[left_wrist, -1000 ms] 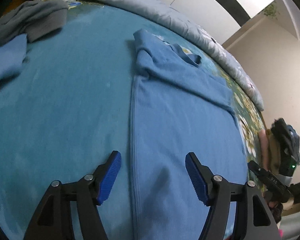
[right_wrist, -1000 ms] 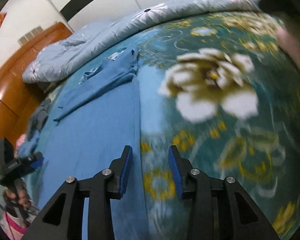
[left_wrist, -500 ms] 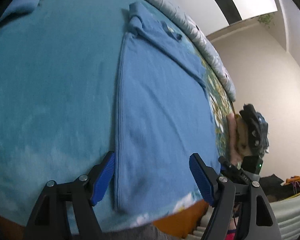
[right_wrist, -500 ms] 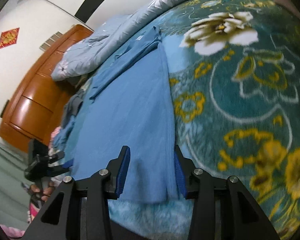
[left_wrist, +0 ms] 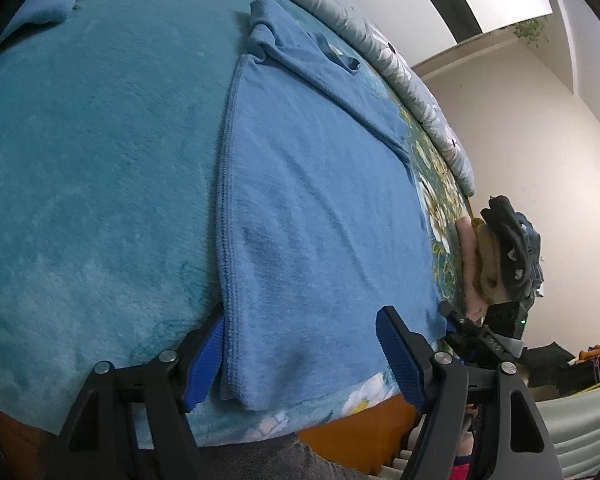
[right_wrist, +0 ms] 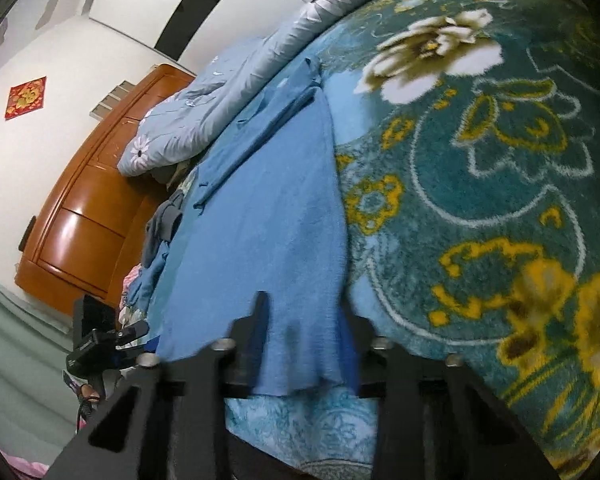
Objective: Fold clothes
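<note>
Bedcover: teal plush blanket (left_wrist: 92, 168) with yellow and white flowers (right_wrist: 500, 168); fills most of both views.
Garment: blue fleece garment folded into a long strip (left_wrist: 320, 216), lying flat on the blanket, running from 6 o'clock at the near bed edge towards 12 o'clock; also seen in the right wrist view (right_wrist: 268, 216).
Left gripper: black two-finger gripper with blue ribbed pads (left_wrist: 300, 360), at 6 o'clock of its view. Jaws stand apart and are closing. Near left corner of the garment lies between them; the left pad (left_wrist: 204, 360) is right beside the garment's hemmed long edge, the right pad (left_wrist: 400, 360) sits over the cloth; no clamp seen.
Right gripper: same build (right_wrist: 304, 344), motion-blurred, at 6 o'clock of its view. Jaws are closing with the near right corner of the garment between them; cloth is bunched there, and whether the pads already press it I cannot tell.
Quilt: pale grey-blue floral quilt (right_wrist: 220, 112), heaped at 11 o'clock past the garment's far end.
Furniture: glossy orange-brown wooden headboard (right_wrist: 84, 216), at 9 o'clock in the right wrist view.
Other clothes: dark pile (left_wrist: 512, 240), at 3 o'clock off the bed edge.
</note>
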Available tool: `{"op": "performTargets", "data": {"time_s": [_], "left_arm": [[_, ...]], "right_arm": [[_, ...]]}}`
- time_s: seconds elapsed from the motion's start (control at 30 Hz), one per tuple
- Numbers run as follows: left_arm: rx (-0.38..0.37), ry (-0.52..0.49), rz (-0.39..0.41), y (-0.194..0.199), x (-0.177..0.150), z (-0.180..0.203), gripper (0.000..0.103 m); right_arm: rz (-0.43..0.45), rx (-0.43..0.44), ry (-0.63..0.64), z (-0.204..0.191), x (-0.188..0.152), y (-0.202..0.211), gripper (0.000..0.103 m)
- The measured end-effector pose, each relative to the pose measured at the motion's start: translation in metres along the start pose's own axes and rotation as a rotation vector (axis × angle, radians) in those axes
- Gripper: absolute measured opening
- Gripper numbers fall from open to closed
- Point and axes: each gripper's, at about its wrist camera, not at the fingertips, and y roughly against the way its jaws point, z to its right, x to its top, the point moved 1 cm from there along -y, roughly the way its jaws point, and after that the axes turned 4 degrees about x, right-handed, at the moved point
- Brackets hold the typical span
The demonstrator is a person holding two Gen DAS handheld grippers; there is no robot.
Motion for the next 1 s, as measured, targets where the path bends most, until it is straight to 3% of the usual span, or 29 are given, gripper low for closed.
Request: {"op": "performTargets", "data": {"time_s": [0.07, 0.2, 0.3, 0.33, 0.53, 0.7, 1.0], "left_arm": [[0.015, 0.004, 0.003, 0.0, -0.001, -0.002, 0.062], [0.064, -0.001, 0.005, 0.001, -0.003, -0.004, 0.038], [0.104, -0.017, 0.004, -0.001, -0.006, -0.005, 0.012], [0.1, -0.014, 0.005, -0.002, -0.006, -0.006, 0.008], [-0.025, 0.019, 0.034, 0.006, -0.002, -0.014, 0.005], [-0.124, 0.018, 0.113, 0.022, 0.028, -0.009, 0.005], [-0.111, -0.024, 0.194, 0.027, 0.103, 0.01, 0.005]], "right_arm": [[-0.002, 0.012, -0.021, 0.005, -0.002, 0.002, 0.008], [-0.005, 0.029, -0.045, 0.011, -0.005, 0.003, 0.007], [-0.009, 0.028, -0.046, 0.01, -0.004, 0.003, 0.007], [-0.01, 0.028, -0.043, 0.009, -0.004, 0.002, 0.007], [0.031, 0.048, 0.012, -0.001, 0.004, 0.01, 0.006], [0.088, 0.075, 0.072, -0.017, 0.033, 0.01, 0.006], [0.168, 0.087, 0.121, -0.038, 0.106, -0.013, 0.006]]}}
